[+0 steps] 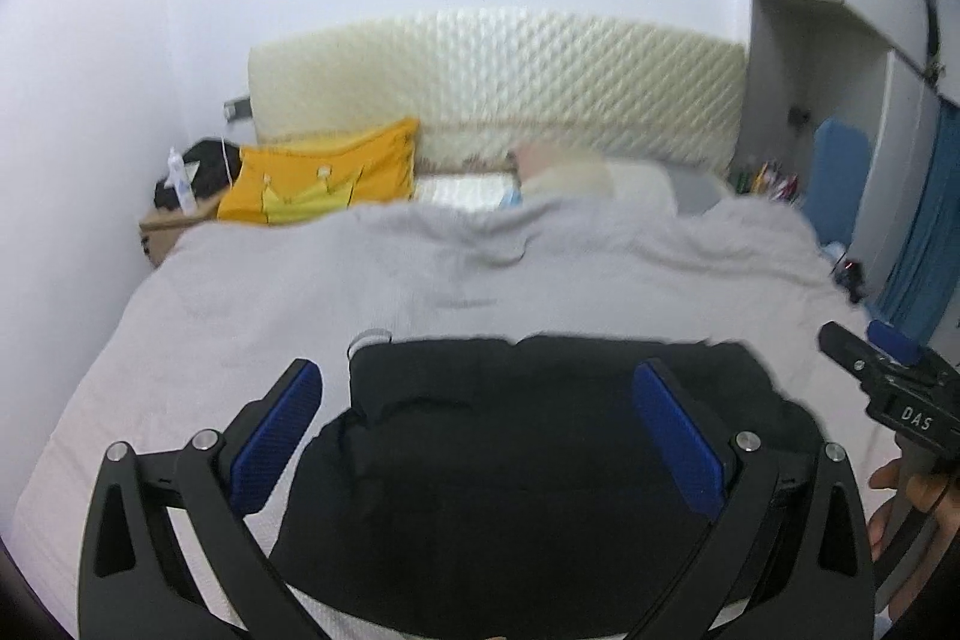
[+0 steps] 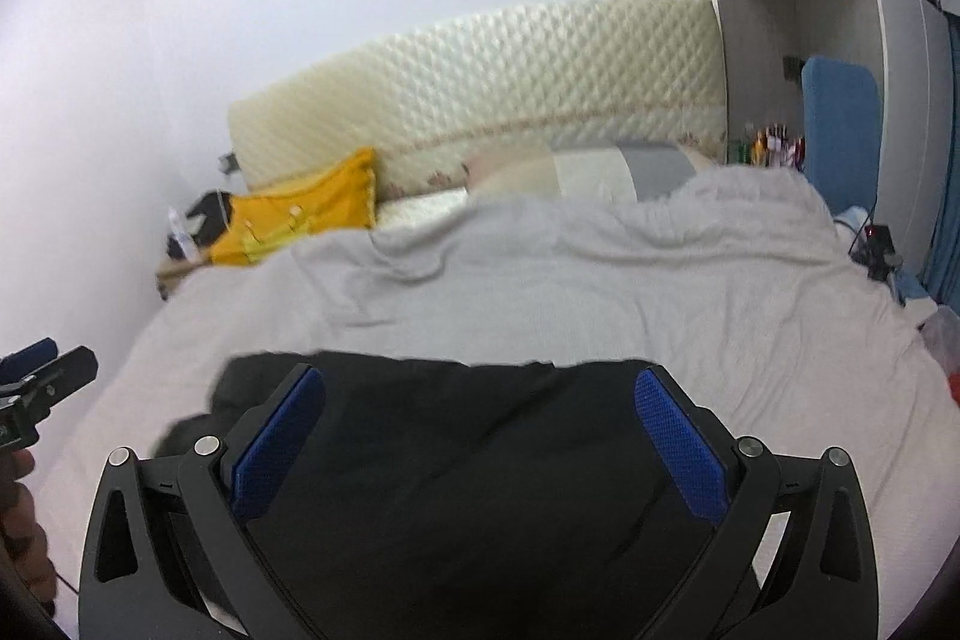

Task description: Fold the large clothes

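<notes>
A black garment (image 1: pixel 510 460) lies folded on the grey bedspread (image 1: pixel 420 280) at the near end of the bed; it also shows in the right wrist view (image 2: pixel 468 472). My left gripper (image 1: pixel 477 388) is open and empty, its blue-padded fingers (image 1: pixel 282 430) spread wide above the garment's left part. My right gripper (image 2: pixel 480 394) is open and empty above the garment's right part. The right gripper also shows at the right edge of the left wrist view (image 1: pixel 864 349). The left gripper shows at the left edge of the right wrist view (image 2: pixel 54 364).
A quilted cream headboard (image 1: pixel 498 82) stands at the far end. A yellow pillow (image 1: pixel 324 178) and a white pillow (image 1: pixel 594 178) lie before it. A bedside table (image 1: pixel 174 220) with a bottle is far left. A blue chair (image 2: pixel 840 118) and wardrobe stand at right.
</notes>
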A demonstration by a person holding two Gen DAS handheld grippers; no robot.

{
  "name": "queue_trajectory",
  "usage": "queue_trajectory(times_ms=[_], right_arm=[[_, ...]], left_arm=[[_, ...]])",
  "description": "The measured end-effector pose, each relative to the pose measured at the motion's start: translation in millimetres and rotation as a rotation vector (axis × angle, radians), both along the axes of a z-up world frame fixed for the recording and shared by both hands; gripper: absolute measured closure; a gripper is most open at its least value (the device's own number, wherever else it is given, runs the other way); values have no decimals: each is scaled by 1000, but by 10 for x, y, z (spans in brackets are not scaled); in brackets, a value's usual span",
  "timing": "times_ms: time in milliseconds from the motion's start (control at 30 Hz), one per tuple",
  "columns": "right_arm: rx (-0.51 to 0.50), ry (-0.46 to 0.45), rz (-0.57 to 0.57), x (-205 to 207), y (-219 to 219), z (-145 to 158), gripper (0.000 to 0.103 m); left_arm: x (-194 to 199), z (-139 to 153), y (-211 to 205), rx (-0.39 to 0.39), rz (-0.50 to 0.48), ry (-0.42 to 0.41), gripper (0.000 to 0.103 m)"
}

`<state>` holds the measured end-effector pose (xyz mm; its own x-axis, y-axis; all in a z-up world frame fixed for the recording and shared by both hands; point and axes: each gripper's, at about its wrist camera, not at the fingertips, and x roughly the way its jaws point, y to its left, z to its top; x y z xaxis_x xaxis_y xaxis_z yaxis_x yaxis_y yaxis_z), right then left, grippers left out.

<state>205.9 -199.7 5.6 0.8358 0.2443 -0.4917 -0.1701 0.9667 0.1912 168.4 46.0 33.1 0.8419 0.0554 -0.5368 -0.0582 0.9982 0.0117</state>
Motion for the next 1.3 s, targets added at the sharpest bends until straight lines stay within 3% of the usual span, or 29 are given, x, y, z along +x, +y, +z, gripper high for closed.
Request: queue_trajectory(times_ms=[267,467,700,900,1300], right_arm=[[-1,-181,36,-1062,111,919,0],[-12,-256,42,-1766,138,1147,0],[-33,-283,36,-2338,118,1119,0],[-25,-244,35,-2628,117,906,0],[-44,-182,36,-2880,250,462,0]], left_arm=[[-866,612,-30,-30,-23,-111,0],[-1373,747,-6,-39,-18,-147,0],[-1893,779,12,-55,-16,-180,0],[-2164,658,0,-69,-27,-169,0],[-2305,334,-87,-70,-47,-108,0]])
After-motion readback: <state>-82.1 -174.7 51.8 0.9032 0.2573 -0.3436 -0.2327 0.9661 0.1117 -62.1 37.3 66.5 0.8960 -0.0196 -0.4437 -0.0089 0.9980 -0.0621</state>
